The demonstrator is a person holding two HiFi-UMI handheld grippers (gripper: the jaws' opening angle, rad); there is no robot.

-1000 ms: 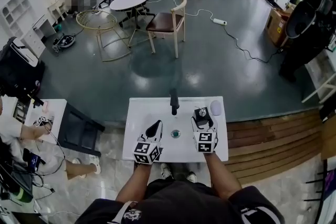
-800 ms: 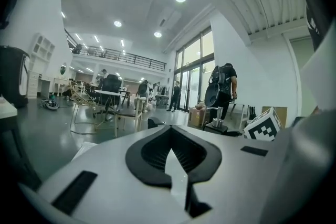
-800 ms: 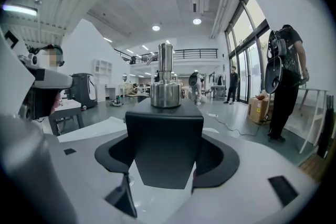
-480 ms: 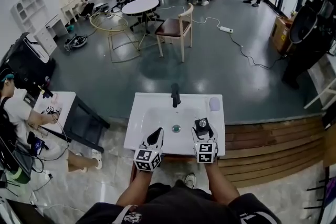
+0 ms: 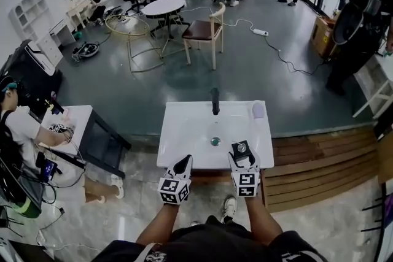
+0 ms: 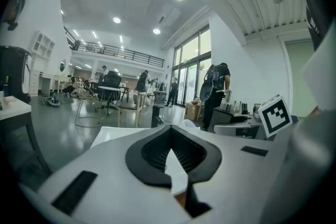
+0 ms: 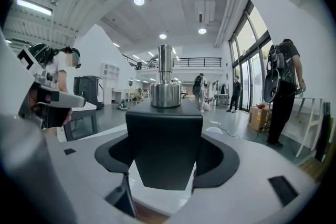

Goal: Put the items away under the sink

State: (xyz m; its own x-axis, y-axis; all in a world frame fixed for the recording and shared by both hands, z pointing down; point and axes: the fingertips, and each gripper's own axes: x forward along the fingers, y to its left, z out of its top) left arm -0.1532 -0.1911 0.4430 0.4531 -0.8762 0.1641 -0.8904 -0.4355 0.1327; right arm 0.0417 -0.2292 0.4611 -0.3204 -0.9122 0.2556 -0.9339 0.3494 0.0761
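Observation:
A white sink [image 5: 184,132] with a black faucet [image 5: 215,101] stands just in front of me. My right gripper [image 5: 241,151] hangs over the sink's front right edge, shut on a black square bottle [image 7: 164,149] with a steel cap [image 7: 165,86]; the cap [image 5: 241,147] shows from above too. My left gripper [image 5: 183,162] hovers at the sink's front edge, shut with nothing in it, its tips meeting over the white sink top [image 6: 115,136]. A pale oval item [image 5: 258,110] lies on the sink's back right corner. The space under the sink is hidden.
Wooden steps [image 5: 319,169] run to the right of the sink. A person sits at a white desk [image 5: 67,126] on the left. A chair [image 5: 202,30] and a round table [image 5: 163,8] stand beyond on the grey floor. The right gripper's marker cube [image 6: 275,114] is close by.
Both grippers have drawn back from over the basin to the sink's front edge, and my view has backed away. The right gripper still holds the bottle.

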